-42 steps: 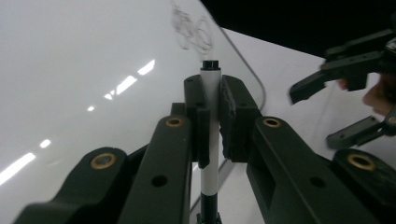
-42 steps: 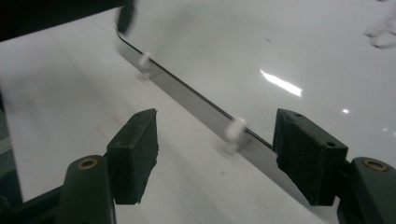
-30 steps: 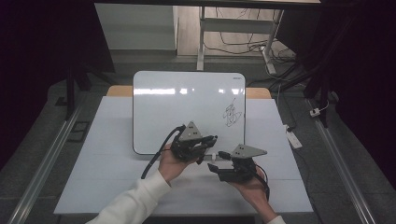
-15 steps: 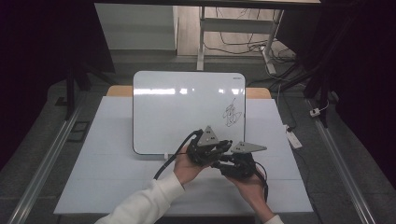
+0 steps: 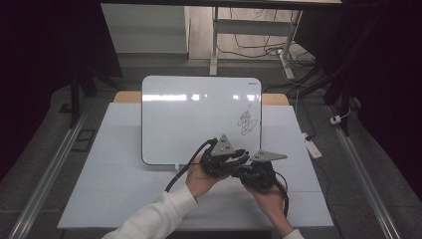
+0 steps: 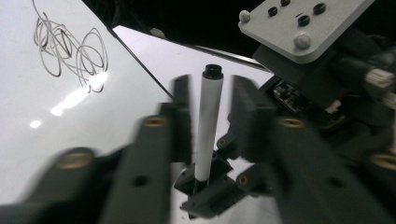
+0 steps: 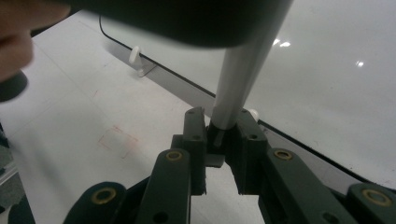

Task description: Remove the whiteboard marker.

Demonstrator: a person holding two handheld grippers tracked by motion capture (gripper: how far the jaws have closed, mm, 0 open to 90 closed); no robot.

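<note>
A white table (image 5: pixel 124 199) carries a whiteboard (image 5: pixel 199 114) with a dark scribble (image 5: pixel 247 121) near its right edge. In front of the board the two grippers meet, handing over a white marker (image 6: pixel 205 126). The right gripper (image 7: pixel 223 135) is clamped on the marker's lower end, jaws having just closed, probably to take it for writing or erasing. The left gripper (image 6: pixel 210 121) has just been loosening; its jaws stand slightly apart on both sides of the barrel, seemingly letting go.
</note>
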